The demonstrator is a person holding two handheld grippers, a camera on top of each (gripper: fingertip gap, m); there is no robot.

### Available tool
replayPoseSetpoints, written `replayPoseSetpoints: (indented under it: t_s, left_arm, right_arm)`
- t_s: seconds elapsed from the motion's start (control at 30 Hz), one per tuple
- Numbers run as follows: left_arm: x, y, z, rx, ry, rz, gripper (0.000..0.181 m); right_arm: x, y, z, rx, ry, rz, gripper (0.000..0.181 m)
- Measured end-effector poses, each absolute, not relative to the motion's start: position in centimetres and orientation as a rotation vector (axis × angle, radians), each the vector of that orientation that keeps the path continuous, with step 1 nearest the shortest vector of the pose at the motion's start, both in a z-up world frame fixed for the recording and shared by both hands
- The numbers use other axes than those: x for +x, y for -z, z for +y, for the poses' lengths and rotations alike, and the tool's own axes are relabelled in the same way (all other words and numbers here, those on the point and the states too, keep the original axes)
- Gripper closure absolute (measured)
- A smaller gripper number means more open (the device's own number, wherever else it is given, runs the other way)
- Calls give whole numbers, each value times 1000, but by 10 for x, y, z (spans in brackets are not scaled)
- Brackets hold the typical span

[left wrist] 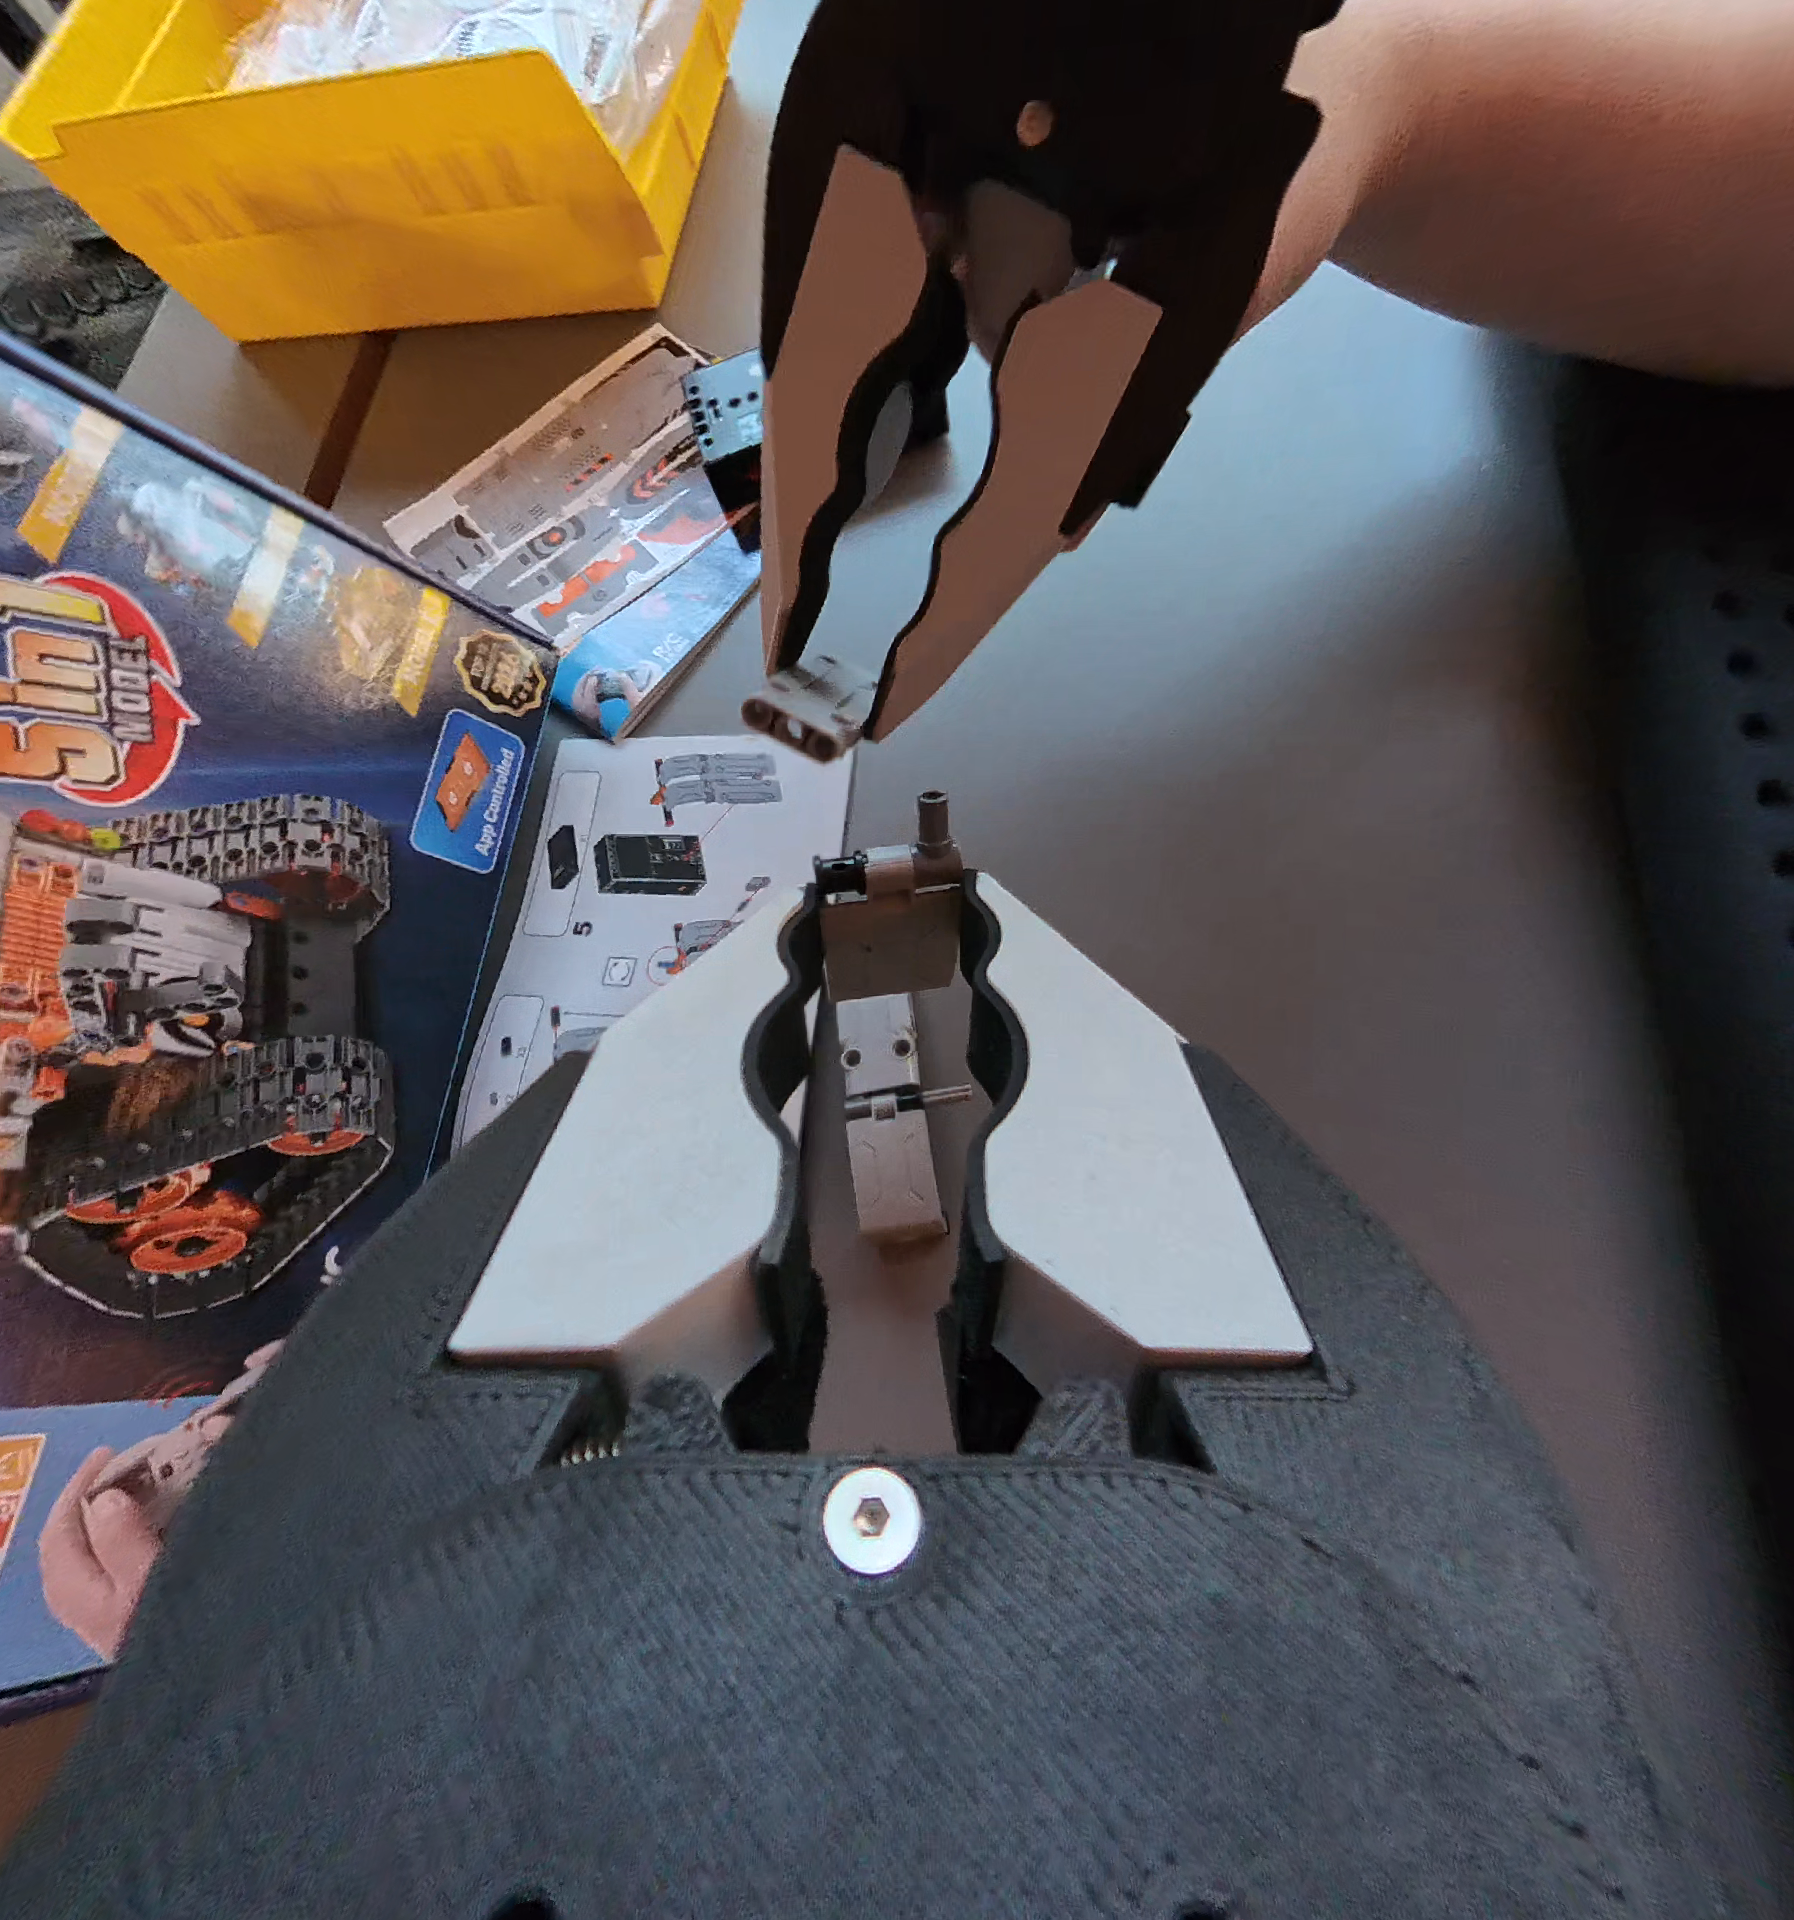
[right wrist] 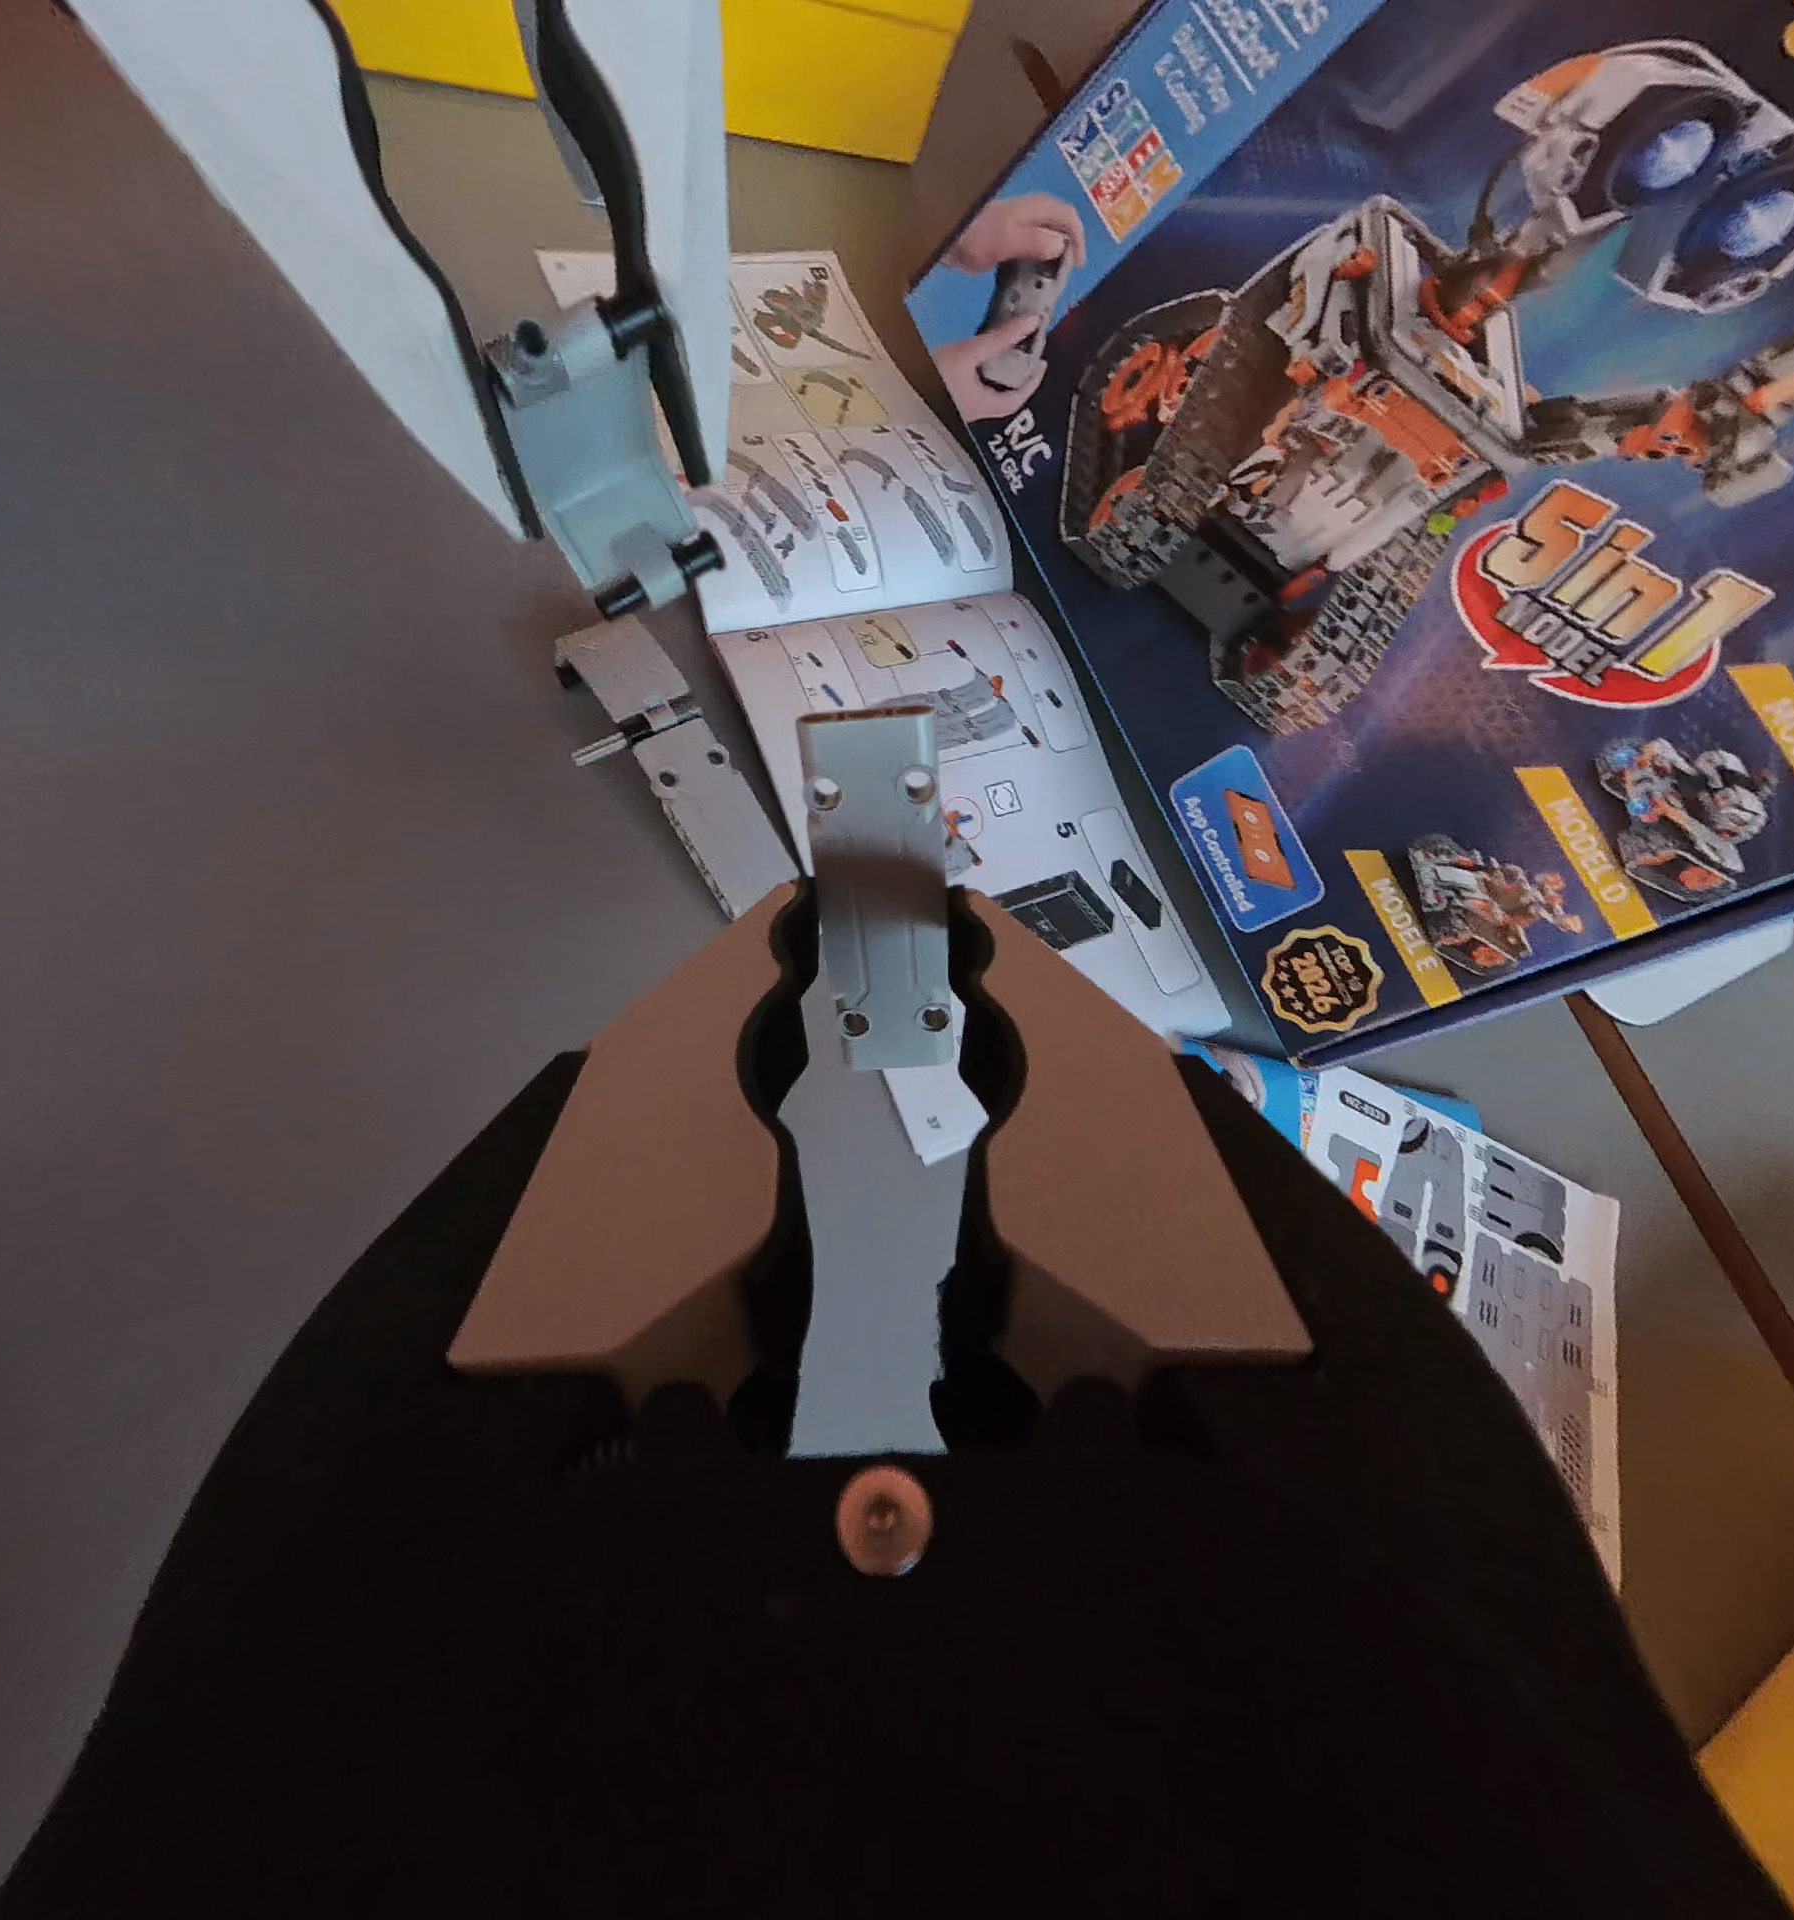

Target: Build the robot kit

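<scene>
Grey panel piece with black pins (left wrist: 885,914): clamped upright between the left claw (left wrist: 888,904) tips. Flat grey panel, four corner holes (right wrist: 880,894): gripped in the right claw (right wrist: 877,935), projecting forward. Grey hinged assembly (right wrist: 680,758): flat on the counter (right wrist: 197,831), below both claws.

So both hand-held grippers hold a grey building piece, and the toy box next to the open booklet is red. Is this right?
Not quite: the toy box is blue, as the right wrist view shows. The left hand-held gripper and the right one do each hold a grey piece beside the booklet.
</scene>
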State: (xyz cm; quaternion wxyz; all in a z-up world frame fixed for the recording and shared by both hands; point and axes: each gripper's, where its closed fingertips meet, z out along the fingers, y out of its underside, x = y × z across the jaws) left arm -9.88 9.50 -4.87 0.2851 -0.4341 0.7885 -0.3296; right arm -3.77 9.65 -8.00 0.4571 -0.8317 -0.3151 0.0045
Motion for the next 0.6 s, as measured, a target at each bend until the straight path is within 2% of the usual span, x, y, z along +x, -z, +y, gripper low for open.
replayPoseSetpoints:
  t_s: [0.37,0.6]
  left_arm:
    - [-98,77,110,-1262,889,2130,157]
    - [-86,67,106,-1243,724,2244,157]
  right_arm:
    - [-20,88,93,-2052,-135,-641,158]
    - [-21,87,85,-2127,-27,-766,158]
